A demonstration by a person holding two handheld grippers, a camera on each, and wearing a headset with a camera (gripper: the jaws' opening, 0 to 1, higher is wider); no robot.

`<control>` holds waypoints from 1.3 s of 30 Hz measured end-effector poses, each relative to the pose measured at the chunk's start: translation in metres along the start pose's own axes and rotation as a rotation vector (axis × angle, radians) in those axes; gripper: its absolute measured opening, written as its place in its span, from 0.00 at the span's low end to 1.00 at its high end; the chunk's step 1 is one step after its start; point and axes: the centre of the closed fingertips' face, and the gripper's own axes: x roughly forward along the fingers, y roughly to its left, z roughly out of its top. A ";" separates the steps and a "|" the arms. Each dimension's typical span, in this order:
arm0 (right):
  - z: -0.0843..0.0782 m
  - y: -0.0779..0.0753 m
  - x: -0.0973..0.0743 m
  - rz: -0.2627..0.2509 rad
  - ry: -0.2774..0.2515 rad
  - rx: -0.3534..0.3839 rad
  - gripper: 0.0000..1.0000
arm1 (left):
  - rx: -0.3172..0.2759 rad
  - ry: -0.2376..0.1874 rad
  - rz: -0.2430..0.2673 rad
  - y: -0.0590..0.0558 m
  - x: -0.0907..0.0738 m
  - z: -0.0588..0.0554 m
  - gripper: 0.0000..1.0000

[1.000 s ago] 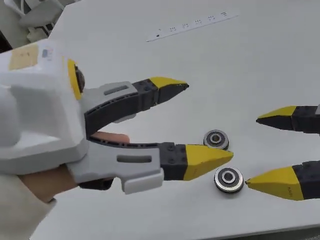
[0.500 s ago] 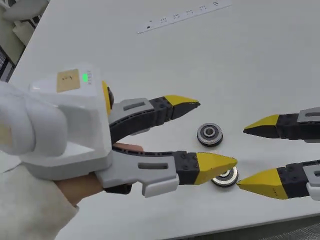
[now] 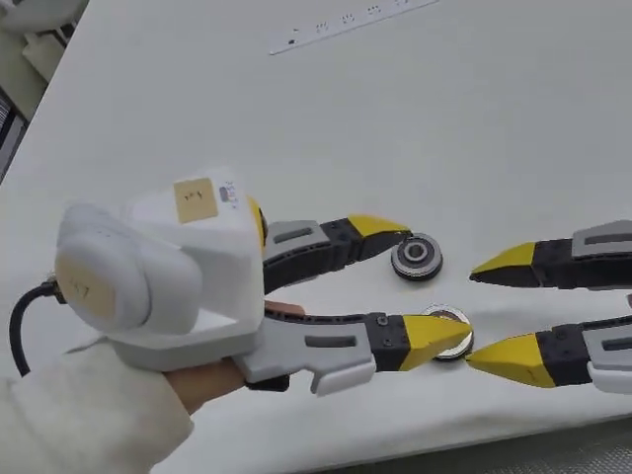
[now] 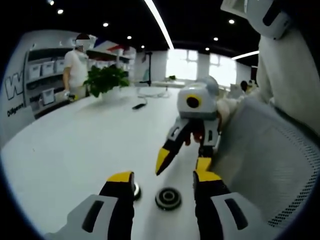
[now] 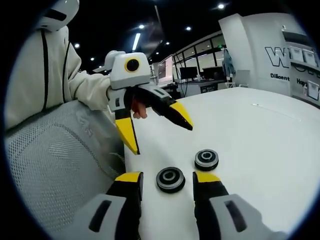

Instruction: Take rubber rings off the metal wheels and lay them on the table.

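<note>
Two small metal wheels with dark rubber rings lie on the white table (image 3: 474,128). The far wheel (image 3: 416,256) sits just off the upper jaw tip of my left gripper (image 3: 425,282). That gripper's lower jaw partly covers the near wheel (image 3: 449,324). The left gripper is open and holds nothing. My right gripper (image 3: 476,316) comes in from the right, also open, its tips a little short of the near wheel. In the right gripper view a wheel (image 5: 170,179) lies between the jaws and the other wheel (image 5: 206,159) lies beyond. In the left gripper view one wheel (image 4: 168,198) lies between the jaws.
A white power strip (image 3: 346,22) lies at the table's far side. The table's front edge runs just below the grippers. A black cable (image 3: 22,321) trails at the left. A person (image 4: 77,62) and a potted plant (image 4: 105,80) stand far across the room.
My left gripper has come lower and nearer the wheels, and its lower jaw now overlaps the near wheel. The right gripper has stayed open beside it. The head camera has shifted.
</note>
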 end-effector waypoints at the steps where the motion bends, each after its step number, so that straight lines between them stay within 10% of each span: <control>1: -0.001 -0.001 0.001 -0.001 0.000 0.001 0.36 | -0.003 0.003 -0.001 0.000 0.001 -0.002 0.48; 39: -0.029 -0.007 0.013 -0.009 0.081 -0.009 0.20 | -0.003 0.110 -0.026 -0.011 0.023 -0.048 0.21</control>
